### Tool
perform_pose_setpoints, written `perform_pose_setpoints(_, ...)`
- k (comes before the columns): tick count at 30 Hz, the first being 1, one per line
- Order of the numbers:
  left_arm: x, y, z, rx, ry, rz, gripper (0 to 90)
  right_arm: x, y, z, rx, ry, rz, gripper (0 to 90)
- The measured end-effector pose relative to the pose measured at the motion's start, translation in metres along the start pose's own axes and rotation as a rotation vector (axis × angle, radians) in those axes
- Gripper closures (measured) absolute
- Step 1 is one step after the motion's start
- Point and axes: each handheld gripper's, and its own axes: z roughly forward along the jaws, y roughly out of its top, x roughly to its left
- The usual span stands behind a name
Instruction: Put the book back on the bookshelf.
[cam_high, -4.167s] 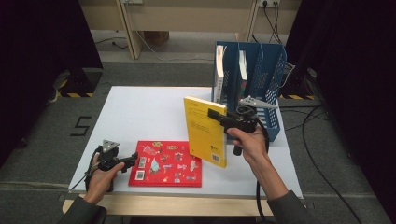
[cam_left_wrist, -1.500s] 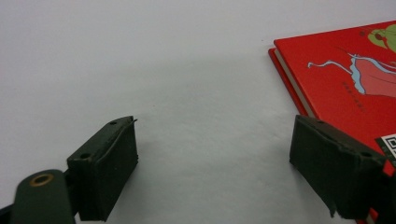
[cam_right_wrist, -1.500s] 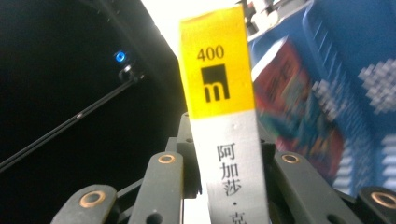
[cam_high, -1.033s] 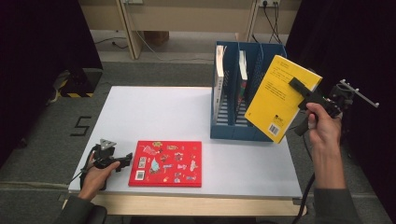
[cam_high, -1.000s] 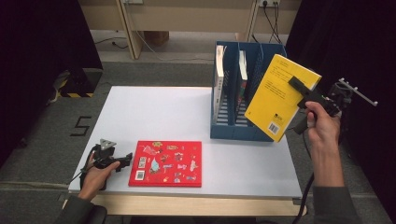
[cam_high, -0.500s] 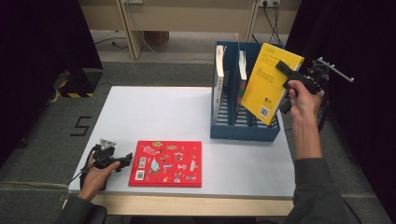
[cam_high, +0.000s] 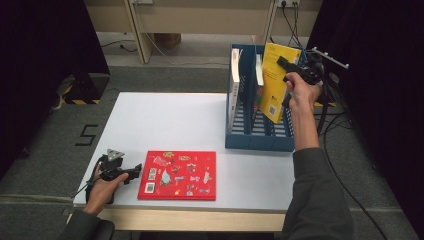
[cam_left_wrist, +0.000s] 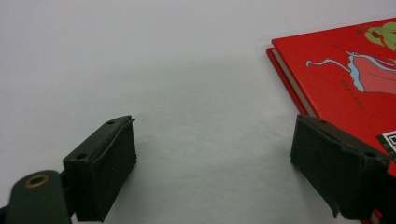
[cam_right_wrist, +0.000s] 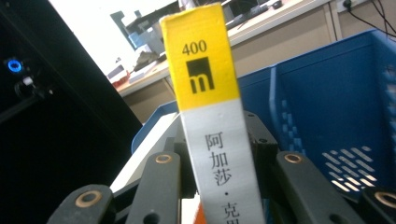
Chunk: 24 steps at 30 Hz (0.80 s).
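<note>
A yellow book (cam_high: 274, 82) is tilted over the right slots of the blue file rack (cam_high: 260, 142), its lower corner down between the dividers. My right gripper (cam_high: 283, 63) is shut on its upper edge. In the right gripper view its yellow and white spine (cam_right_wrist: 212, 116) stands pinched in my right gripper (cam_right_wrist: 219, 135); the jaws have just eased open slightly with the book still held. A red picture book (cam_high: 178, 175) lies flat near the front edge. My left gripper (cam_high: 134, 172) rests open on the table just left of the red book (cam_left_wrist: 345, 79).
A white-spined book (cam_high: 234, 90) stands in the rack's left slot and another (cam_high: 258, 75) in the middle one. The white table (cam_high: 165, 120) is bare between the red book and the rack. Cables trail on the floor to the right.
My right hand has carried the yellow book left and away, from beside the rack's right side to over its slots, and its lower corner now dips inside. The left hand has stayed still.
</note>
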Motion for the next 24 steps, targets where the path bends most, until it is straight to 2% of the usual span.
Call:
perform_pose_setpoints(7,0.000,0.000,0.000,-0.002,-0.002,0.000,13.0,0.000,-0.012,0.023,0.014,-0.007,-0.008,71.2)
perform_pose_setpoints(20,0.000,0.000,0.000,0.001,-0.002,0.005,12.8,-0.035,-0.051,0.051,0.071,-0.027,0.057,68.9)
perform_pose_setpoints(23,0.000,0.000,0.000,0.001,-0.001,0.005,12.9,-0.040,-0.059,0.055,0.094,-0.029,0.049,67.5)
perform_pose_setpoints(24,0.000,0.000,0.000,0.000,-0.002,0.004,12.9,-0.041,-0.061,0.055,0.075,-0.011,0.062,67.2)
